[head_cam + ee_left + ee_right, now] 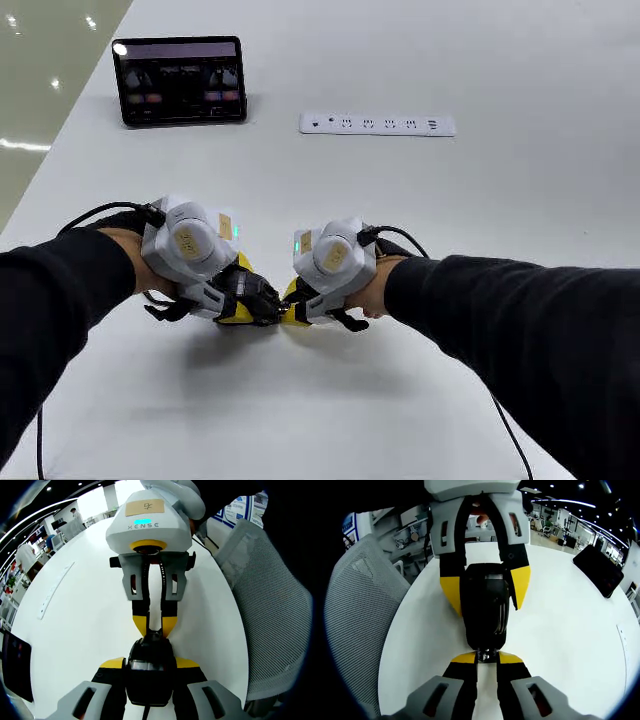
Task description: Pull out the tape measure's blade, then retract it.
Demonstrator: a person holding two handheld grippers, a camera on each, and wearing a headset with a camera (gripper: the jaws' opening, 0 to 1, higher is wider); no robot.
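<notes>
A black tape measure sits just above the white table, near its front edge. My left gripper is shut on its case, with a yellow pad on each side of the case. Facing it, my right gripper pinches the blade's end hook at the case's mouth. In the right gripper view the case lies straight ahead of my right gripper. In the left gripper view my right gripper reaches in from the top. Almost no blade shows between the two grippers.
A dark tablet stands at the far left of the table. A white power strip lies at the far middle. A grey mesh chair stands by the table's near side. The table's left edge meets a glossy floor.
</notes>
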